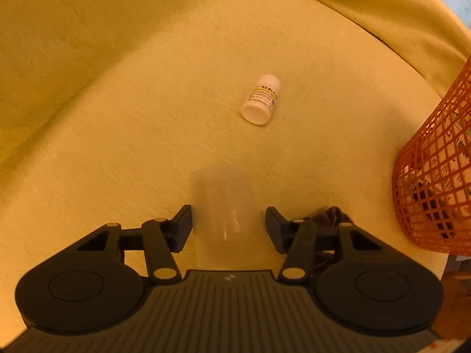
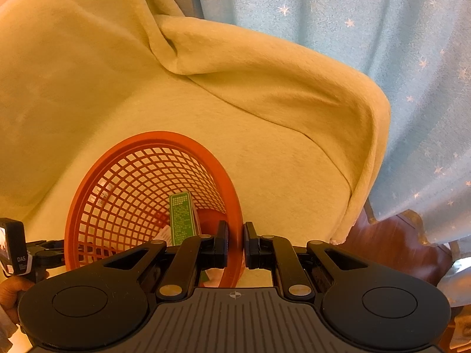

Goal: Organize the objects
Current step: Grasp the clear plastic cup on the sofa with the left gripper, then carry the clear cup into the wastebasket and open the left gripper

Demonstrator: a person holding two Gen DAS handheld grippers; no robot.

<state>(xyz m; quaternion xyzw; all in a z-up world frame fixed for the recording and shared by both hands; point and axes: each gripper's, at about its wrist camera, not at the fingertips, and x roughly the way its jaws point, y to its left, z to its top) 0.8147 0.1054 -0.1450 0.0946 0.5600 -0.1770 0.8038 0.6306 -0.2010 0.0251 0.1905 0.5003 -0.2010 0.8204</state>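
The left gripper (image 1: 229, 223) has a translucent plastic cup (image 1: 225, 206) standing between its fingers, which are spread wide. The left pad (image 1: 184, 223) sits against the cup's wall; the right pad (image 1: 275, 226) stands just off it, so whether the cup is actually gripped cannot be told. The cup is frosted, smooth and slightly tapered, blurred by its nearness to the lens. Beyond it, toward the middle of the surface, a small white pill bottle (image 1: 260, 99) lies on its side, well apart from the fingers, with its flat round end turned toward the camera and a printed label with a yellow band around its body.

Everything rests on a yellow fleece blanket (image 1: 117, 103), soft and matt, with heavy folds rising along the back edge. At the right edge of the surface stands an orange plastic mesh basket (image 1: 435, 176), its wall an open square lattice through which packets and dark items show dimly. A dark brown fuzzy thing (image 1: 329, 216) lies behind the gripper's right finger, too hidden to name.

The right gripper (image 2: 235, 242) is pinched nearly closed on the basket's smooth solid rim (image 2: 232, 194), one finger inside, one outside. Inside the basket a green-labelled box (image 2: 182, 220) leans upright. A pale blue curtain with white stars (image 2: 382, 44) hangs behind. At the lower left, a hand (image 2: 11, 294) grasps the other tool's handle.
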